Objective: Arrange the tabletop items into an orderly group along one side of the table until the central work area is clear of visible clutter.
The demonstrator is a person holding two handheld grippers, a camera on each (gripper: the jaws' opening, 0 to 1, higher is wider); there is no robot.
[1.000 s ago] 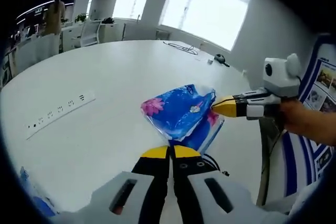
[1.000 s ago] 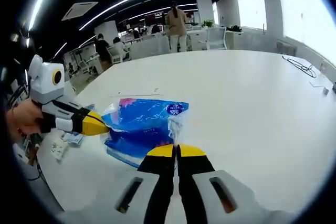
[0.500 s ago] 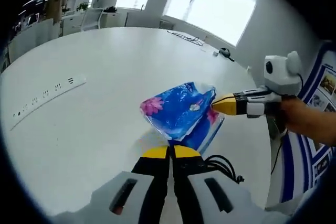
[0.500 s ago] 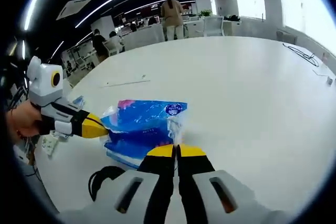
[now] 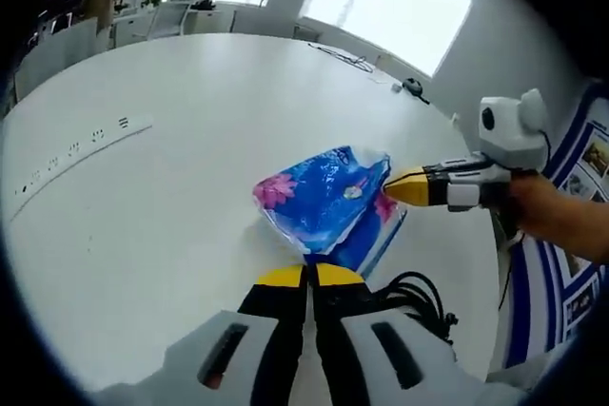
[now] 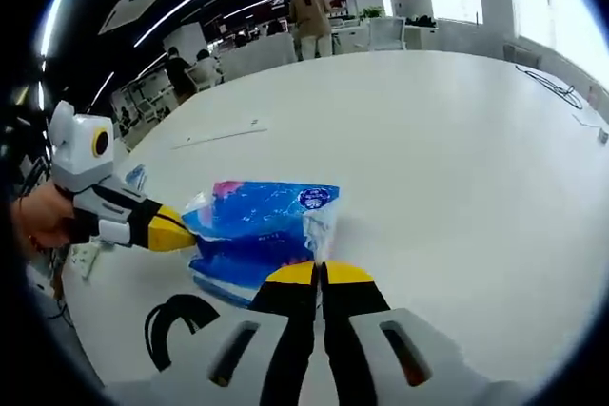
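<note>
— Fingers first: how do the yellow tips stand?

— Both pairs are pressed together on the blue tissue pack (image 5: 328, 204). In the left gripper view, the left gripper (image 5: 309, 276) pinches the wrapper at the pack's near edge, tips meeting with no gap. The right gripper (image 5: 392, 184) comes in from the right of that view and bites the crinkled end of the wrapper at the pack's far corner.

— And from the other side?

— Much the same. In the right gripper view the right gripper (image 6: 319, 274) has its tips closed on the clear plastic flap by the pack's (image 6: 262, 230) corner, and the left gripper (image 6: 181, 230) reaches in from the left with its yellow tip against the pack's opposite end. A hand (image 6: 38, 216) holds it.

— Where is the pack?

— Near the edge of the white table (image 5: 209, 111), held between the two grippers. Whether it rests on the top or hangs just above it, I cannot tell. It is blue with pink flowers printed on it.

— Anything close by?

— A black cable (image 5: 414, 294) lies coiled just beside the pack, at the table edge. Farther out, a long white power strip (image 5: 81, 154) lies flat, well apart from the pack. More cables (image 5: 343, 56) sit at the far side near the windows. In the right gripper view, people (image 6: 309, 16) stand among desks beyond the table.
</note>
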